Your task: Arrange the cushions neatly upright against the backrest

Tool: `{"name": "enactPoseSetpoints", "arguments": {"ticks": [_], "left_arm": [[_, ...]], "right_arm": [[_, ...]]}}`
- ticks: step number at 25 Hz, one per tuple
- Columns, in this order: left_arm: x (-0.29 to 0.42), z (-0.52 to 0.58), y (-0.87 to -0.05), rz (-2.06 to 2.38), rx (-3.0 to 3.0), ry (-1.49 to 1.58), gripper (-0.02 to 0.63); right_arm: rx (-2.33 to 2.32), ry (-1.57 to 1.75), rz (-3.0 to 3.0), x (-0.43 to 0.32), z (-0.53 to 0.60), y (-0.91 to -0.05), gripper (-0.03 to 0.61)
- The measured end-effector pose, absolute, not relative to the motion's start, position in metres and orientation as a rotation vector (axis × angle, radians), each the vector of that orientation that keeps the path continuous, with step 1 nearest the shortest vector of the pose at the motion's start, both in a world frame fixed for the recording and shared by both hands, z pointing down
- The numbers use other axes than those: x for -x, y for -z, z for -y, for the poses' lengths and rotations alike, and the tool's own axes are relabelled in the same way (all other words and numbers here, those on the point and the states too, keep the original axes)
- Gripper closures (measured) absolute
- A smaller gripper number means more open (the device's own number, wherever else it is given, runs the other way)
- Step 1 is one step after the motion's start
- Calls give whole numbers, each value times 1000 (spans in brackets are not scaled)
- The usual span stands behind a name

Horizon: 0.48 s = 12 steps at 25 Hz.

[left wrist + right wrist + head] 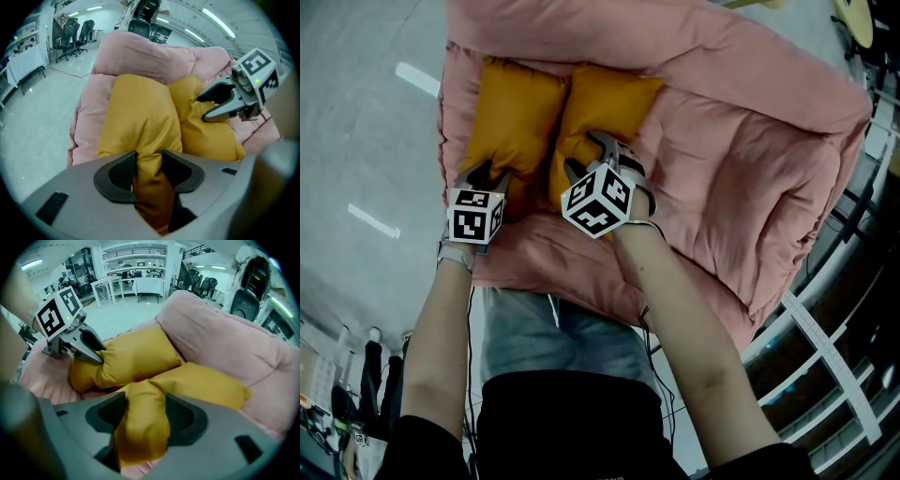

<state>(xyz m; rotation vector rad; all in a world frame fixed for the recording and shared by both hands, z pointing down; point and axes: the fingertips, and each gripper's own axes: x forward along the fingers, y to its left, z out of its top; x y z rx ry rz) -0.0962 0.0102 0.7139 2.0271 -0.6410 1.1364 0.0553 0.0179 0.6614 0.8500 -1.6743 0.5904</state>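
Two orange cushions are seen side by side and touching on the seat of a pink sofa (750, 159), their far ends against its backrest (675, 37). The left cushion (511, 117) is pinched at its near corner by the left gripper (487, 173), whose pads are pressed tight on a narrow fold. The near corner of the right cushion (600, 112) is taken between the jaws of the right gripper (586, 155); they are set wider, and the gap is filled by a thick fold touched by both pads.
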Motion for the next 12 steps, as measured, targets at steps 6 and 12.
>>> {"name": "enactPoseSetpoints", "arguments": {"ticks": [6,12], "left_arm": [[91,-8,-717,638,-2030,-1134,425],[90,-7,-715,639,-2041,-1123,423]], "right_arm": [[-807,-668,1675,-54,-4,-680,313],[-828,-664,1687,-53,-4,-674,313]]}}
